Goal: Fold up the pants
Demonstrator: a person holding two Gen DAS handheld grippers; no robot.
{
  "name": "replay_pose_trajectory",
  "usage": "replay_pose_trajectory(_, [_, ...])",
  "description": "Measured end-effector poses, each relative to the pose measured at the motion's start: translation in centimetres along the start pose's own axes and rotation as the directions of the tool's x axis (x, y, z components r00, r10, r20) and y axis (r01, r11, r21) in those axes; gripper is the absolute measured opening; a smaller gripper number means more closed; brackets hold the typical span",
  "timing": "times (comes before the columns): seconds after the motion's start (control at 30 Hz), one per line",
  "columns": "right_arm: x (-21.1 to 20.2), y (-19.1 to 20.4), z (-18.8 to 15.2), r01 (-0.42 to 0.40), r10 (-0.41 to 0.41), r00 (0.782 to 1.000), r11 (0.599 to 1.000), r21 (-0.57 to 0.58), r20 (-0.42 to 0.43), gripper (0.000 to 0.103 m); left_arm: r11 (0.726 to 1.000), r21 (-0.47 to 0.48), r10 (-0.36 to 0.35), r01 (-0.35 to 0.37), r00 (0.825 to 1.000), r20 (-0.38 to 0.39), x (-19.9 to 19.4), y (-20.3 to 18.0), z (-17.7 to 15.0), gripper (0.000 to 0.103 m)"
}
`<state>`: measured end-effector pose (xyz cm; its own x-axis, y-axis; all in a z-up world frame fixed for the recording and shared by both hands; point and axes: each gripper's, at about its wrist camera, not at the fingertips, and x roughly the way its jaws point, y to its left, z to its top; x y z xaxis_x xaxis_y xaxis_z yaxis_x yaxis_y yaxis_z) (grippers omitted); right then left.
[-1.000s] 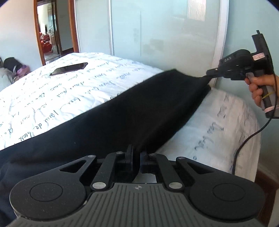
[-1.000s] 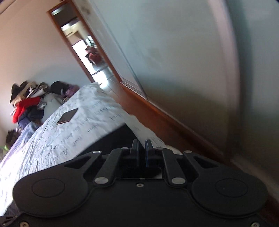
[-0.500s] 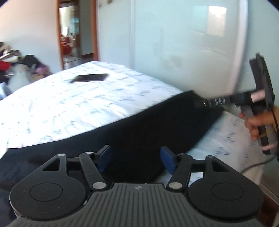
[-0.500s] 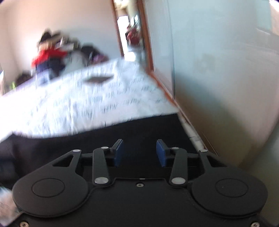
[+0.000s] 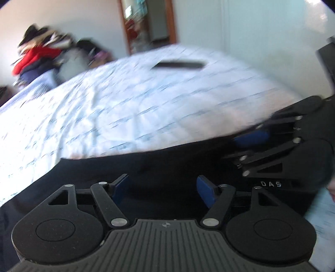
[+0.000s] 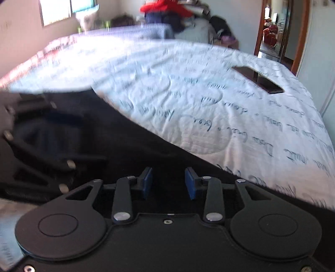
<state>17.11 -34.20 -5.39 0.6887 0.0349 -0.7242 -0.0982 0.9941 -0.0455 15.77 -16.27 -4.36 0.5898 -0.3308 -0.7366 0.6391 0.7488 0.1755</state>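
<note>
Lighting: bright daylight, both views; source a window [image 6: 69, 10] at upper left of the right wrist view, overexposed; white bedspread [image 6: 188, 87] washed out in patches, pinkish glare at its left edge; black pants [image 6: 136, 150] near featureless, detail lost in shadow; motion blur heavy in the left wrist view, smearing the phone [image 5: 180, 64] and clothes pile [image 5: 37, 54]; fisheye bending and dark corners at frame edges.

Black pants [image 6: 129, 146] lie spread, seemingly flat, along the bed's near edge.
</note>
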Motion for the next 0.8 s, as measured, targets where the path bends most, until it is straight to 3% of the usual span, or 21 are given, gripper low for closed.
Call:
replay_pose_trajectory(0.03, [0.7,-0.9,0.7,0.022,-0.023,1.000,0.999,0.028,0.012,0.045,1.000,0.000,0.027,-0.027,0.999,-0.024,1.3,0.4,0.5,0.073])
replay_pose_trajectory(0.07, [0.9,-1.8,1.3,0.033,-0.035,0.999,0.995,0.091,0.022,0.045,0.998,-0.007,0.057,-0.057,0.998,-0.039,2.2,0.9,0.8,0.077])
replay_pose_trajectory(0.13, [0.0,-3.3,1.6,0.066,-0.071,0.997,0.985,0.158,0.030,0.033,0.996,-0.059,0.061,-0.063,0.997,-0.040,2.2,1.9,1.1,0.075])
replay_pose_trajectory(0.23, [-3.3,-2.4,-0.1,0.009,-0.017,0.998,0.994,0.113,0.064,0.033,0.994,-0.108,-0.009,0.012,1.000,0.028,-0.9,2.5,0.2,0.075])
replay_pose_trajectory(0.33, [-3.6,-0.6,-1.9,-0.030,0.029,1.000,0.999,0.036,0.006,0.033,0.997,-0.065,-0.038,0.042,0.997,0.072,-1.9,0.9,-0.6,0.090])
replay_pose_trajectory(0.43, [-2.1,-0.7,-2.7,0.009,-0.010,1.000,0.999,0.038,0.006,0.035,1.000,0.014,0.027,-0.027,0.999,0.021,0.8,-1.7,-0.3,0.088])
replay_pose_trajectory(0.47, [-2.0,-1.5,-2.4,0.006,-0.008,1.000,0.995,0.101,0.013,0.035,0.998,0.013,0.060,-0.060,0.998,0.012,2.0,-2.3,-0.2,0.093])
replay_pose_trajectory(0.53, [-2.8,-2.0,-1.9,0.048,-0.055,0.998,0.985,0.166,0.038,0.035,0.996,-0.006,0.086,-0.086,0.996,0.028,1.6,-2.5,0.3,0.090])
replay_pose_trajectory(0.67, [-5.6,-0.4,-3.0,0.076,-0.082,0.995,0.994,0.083,0.064,0.035,0.996,0.011,0.083,-0.084,0.994,0.067,0.0,-3.3,0.3,0.092])
replay_pose_trajectory(0.8, [-6.4,0.4,-5.7,0.106,-0.106,0.994,0.994,0.012,0.001,0.039,0.991,0.006,0.132,-0.133,0.990,0.047,0.1,-4.2,0.0,0.091])
